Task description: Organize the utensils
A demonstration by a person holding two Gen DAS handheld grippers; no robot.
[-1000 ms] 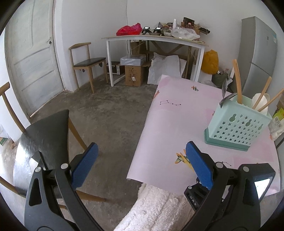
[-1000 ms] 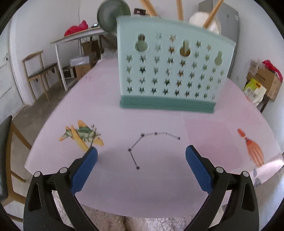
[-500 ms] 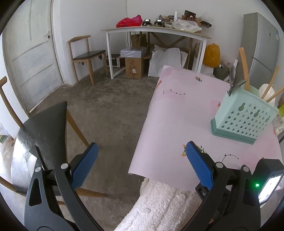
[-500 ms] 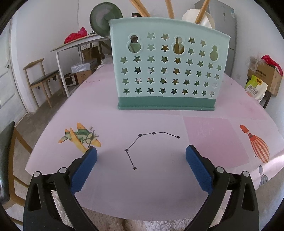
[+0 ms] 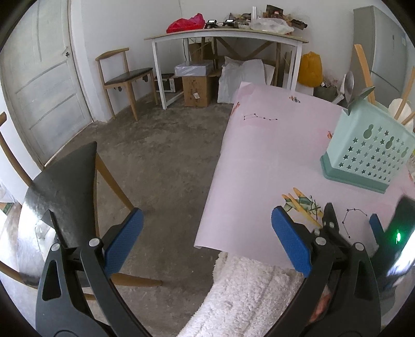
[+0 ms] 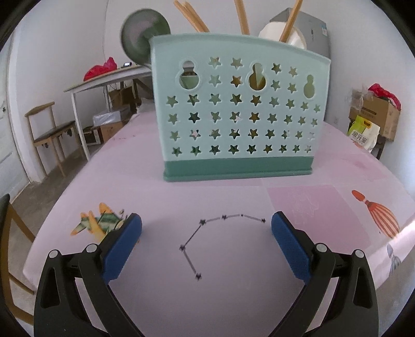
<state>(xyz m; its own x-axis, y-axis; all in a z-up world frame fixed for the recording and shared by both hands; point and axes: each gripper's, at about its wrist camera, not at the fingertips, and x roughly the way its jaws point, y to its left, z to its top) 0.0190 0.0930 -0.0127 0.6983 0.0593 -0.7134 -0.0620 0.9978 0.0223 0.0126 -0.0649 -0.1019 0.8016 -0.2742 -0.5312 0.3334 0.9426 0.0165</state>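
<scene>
White walls [image 5: 124, 23] enclose a bare grey concrete floor [image 5: 160, 153], lit by soft daylight. A pale panelled door [image 5: 39, 85] stands at the left. A wooden chair [image 5: 124, 75] with a dark seat sits beside a white side table [image 5: 225, 36] piled with clutter, with cardboard boxes [image 5: 195, 88] and white sacks [image 5: 241, 75] under it. A grey refrigerator [image 5: 386, 46] stands in the far right corner. A second dark-seated chair [image 5: 62, 186] stands close by at the left
</scene>
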